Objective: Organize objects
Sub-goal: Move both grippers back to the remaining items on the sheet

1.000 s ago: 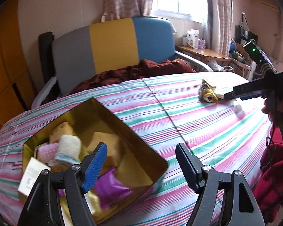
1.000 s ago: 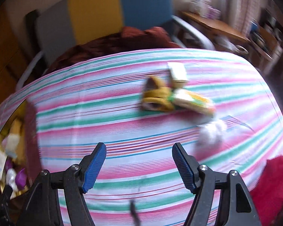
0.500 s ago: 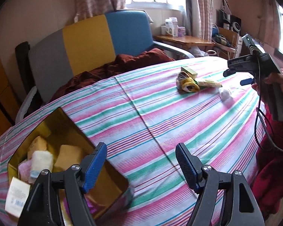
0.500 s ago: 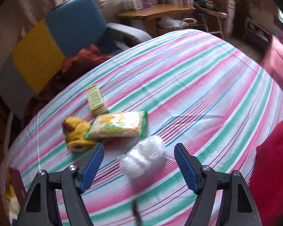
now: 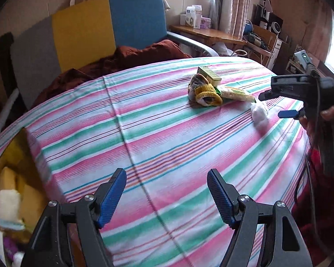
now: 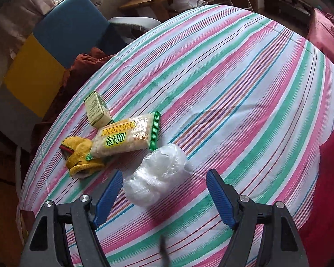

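Clear crinkly plastic: the wrapped white bundle (image 6: 156, 175) lies on the striped tablecloth (image 6: 245, 84), just ahead of the right gripper (image 6: 164, 197), jaws spread, nothing pinched. Best lowered to straddle it, squeezed gently. Left gripper (image 5: 167, 197) likewise spread, empty, beside the gold tin (image 5: 31, 149).

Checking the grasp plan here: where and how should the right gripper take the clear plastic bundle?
Across its narrow middle, from above. The bundle lies flat on the cloth, elongated, clear of the snack pack, and the open right gripper already straddles its near end.
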`<control>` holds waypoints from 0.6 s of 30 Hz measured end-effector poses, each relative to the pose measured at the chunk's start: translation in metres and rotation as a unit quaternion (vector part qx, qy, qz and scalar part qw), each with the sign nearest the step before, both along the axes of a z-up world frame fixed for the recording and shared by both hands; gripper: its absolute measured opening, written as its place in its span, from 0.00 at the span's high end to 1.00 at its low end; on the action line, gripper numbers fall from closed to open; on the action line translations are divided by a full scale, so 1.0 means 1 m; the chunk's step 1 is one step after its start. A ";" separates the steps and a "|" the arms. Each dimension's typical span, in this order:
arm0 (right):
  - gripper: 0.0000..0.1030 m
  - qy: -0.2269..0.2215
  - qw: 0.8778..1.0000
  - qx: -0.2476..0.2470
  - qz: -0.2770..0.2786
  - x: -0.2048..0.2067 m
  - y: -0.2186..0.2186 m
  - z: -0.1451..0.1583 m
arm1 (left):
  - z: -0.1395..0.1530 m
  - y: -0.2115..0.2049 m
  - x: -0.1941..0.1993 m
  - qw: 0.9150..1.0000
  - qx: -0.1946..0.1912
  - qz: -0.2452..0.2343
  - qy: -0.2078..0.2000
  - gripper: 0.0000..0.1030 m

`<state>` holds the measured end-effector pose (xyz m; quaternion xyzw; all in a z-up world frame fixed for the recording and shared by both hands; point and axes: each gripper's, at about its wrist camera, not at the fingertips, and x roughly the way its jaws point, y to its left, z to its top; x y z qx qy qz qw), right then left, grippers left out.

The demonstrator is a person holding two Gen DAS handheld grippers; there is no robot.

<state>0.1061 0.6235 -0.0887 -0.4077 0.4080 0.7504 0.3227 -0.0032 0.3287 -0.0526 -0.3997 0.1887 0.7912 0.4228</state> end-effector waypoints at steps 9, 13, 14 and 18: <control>0.24 0.023 0.999 -0.019 -0.019 0.010 0.009 0.002 | -0.006 0.046 -0.014 1.000 -0.007 -0.018 -0.005 0.27; 0.24 0.029 0.999 -0.027 -0.020 0.010 0.011 0.000 | -0.011 0.065 -0.026 0.999 -0.007 -0.023 -0.021 0.27; 0.24 0.031 0.999 -0.029 -0.020 0.010 0.011 0.000 | -0.012 0.070 -0.030 0.999 -0.005 -0.021 -0.027 0.27; 0.24 0.037 0.999 -0.035 -0.017 0.012 0.011 0.000 | -0.011 0.090 -0.043 0.999 0.007 -0.018 -0.041 0.27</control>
